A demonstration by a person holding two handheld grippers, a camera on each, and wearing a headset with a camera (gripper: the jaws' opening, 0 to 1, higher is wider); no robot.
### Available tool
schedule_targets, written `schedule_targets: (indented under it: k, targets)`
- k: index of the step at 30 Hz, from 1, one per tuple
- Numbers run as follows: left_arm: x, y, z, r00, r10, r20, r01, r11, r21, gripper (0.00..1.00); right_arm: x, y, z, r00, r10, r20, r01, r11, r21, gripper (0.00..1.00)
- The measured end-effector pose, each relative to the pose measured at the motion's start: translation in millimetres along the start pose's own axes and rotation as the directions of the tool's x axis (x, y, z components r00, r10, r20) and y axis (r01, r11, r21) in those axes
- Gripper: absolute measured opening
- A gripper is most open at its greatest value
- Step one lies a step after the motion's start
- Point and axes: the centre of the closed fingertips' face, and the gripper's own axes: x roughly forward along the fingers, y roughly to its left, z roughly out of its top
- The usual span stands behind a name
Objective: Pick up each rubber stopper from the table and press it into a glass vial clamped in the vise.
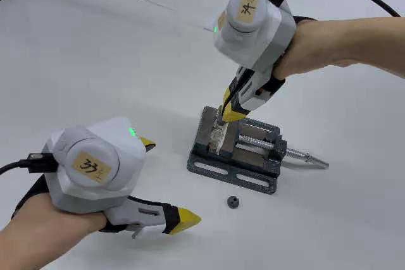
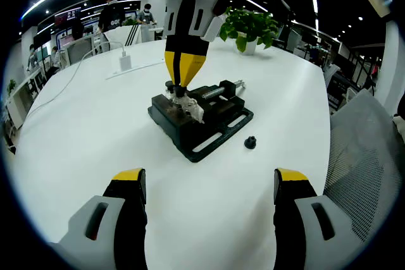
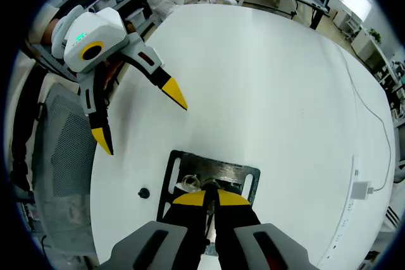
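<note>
Rubber stopper (image 1: 233, 202), small, black and round, lies loose on the white table (image 1: 95, 61): the job is unfinished.
Head view: it sits at lower centre, just below the dark metal vise (image 1: 235, 167). The right gripper (image 1: 226, 116), jaws pinched together, stands tips-down on the clear glass vial (image 1: 219, 135); what it pinches I cannot tell. Left gripper view: the left gripper (image 2: 209, 178) has its jaws wide apart and empty. Right gripper view: the stopper (image 3: 144, 192) is at lower left, untouched.

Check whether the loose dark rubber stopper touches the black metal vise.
Apart: head view shows bare white table between the dark rubber stopper and the black metal vise.
</note>
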Motion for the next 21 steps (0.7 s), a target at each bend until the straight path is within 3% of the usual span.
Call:
schedule_targets:
  k: [21]
  targets:
    - [0.4,3.8,0.5,1.0000,0.000,-0.005,0.000,1.000,0.001,0.82,0.2,-3.1,-1.6,0.9999,0.002,0.016,-0.002,1.000,-0.009,0.00]
